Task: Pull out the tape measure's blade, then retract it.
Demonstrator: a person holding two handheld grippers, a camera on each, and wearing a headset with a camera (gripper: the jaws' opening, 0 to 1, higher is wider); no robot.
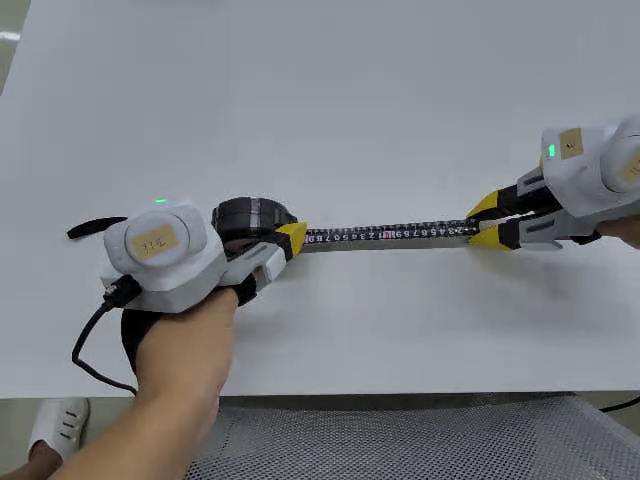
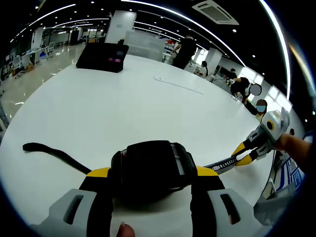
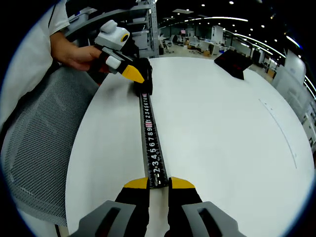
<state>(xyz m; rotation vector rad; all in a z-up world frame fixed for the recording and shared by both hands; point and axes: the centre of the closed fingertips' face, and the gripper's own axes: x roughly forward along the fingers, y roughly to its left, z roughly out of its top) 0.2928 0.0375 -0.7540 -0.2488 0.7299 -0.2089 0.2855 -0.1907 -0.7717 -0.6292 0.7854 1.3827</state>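
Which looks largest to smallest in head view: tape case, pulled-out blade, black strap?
1. tape case: bulkiest, though partly covered.
2. blade: longest but thin, so case versus blade is close.
3. black strap: clearly smallest.

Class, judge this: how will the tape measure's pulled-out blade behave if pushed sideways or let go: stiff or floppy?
The blade runs straight from the case to the right tongs, so it is probably fairly stiff lengthwise. It looks thin, so a sideways push may buckle it. Let go, it would likely spring back into the case.
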